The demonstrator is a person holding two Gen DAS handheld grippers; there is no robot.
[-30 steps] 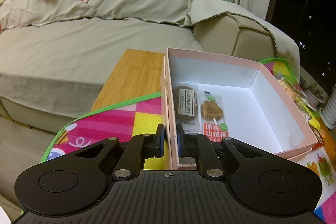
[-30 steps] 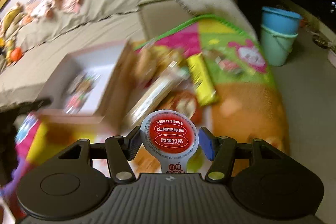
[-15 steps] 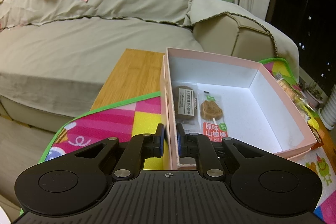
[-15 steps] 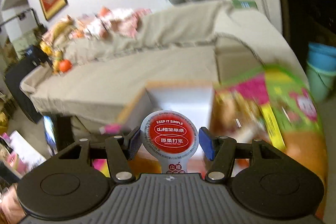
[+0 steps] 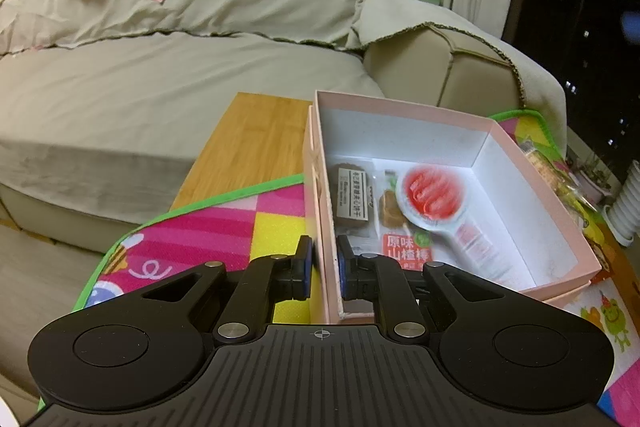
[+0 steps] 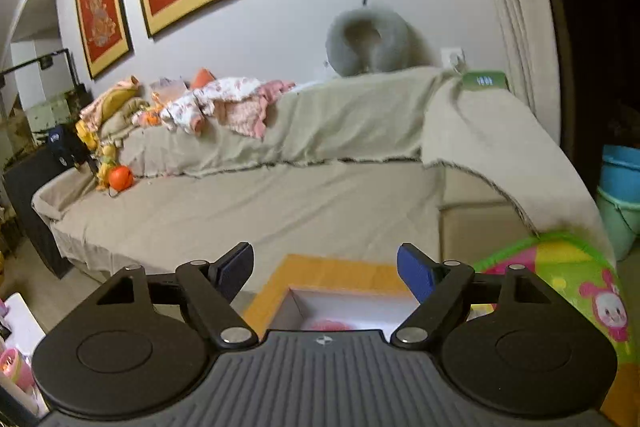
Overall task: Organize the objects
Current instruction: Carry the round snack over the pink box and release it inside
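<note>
My left gripper is shut on the near left wall of the pink box, one finger outside, one inside. In the box lie a brown biscuit packet and a hawthorn snack packet. A red-lidded jelly pouch, blurred, is over the box's middle, on or just above the packets. My right gripper is open and empty, above the box, where a bit of the red pouch shows at the frame's bottom.
The box stands on a wooden table partly covered by a colourful play mat. More snack packets lie right of the box. A beige sofa is behind. Blue and green buckets stand at the right.
My right gripper swung over the box, opened and let go of the red-lidded pouch, which now shows in the box. My left gripper has kept its hold on the box wall.
</note>
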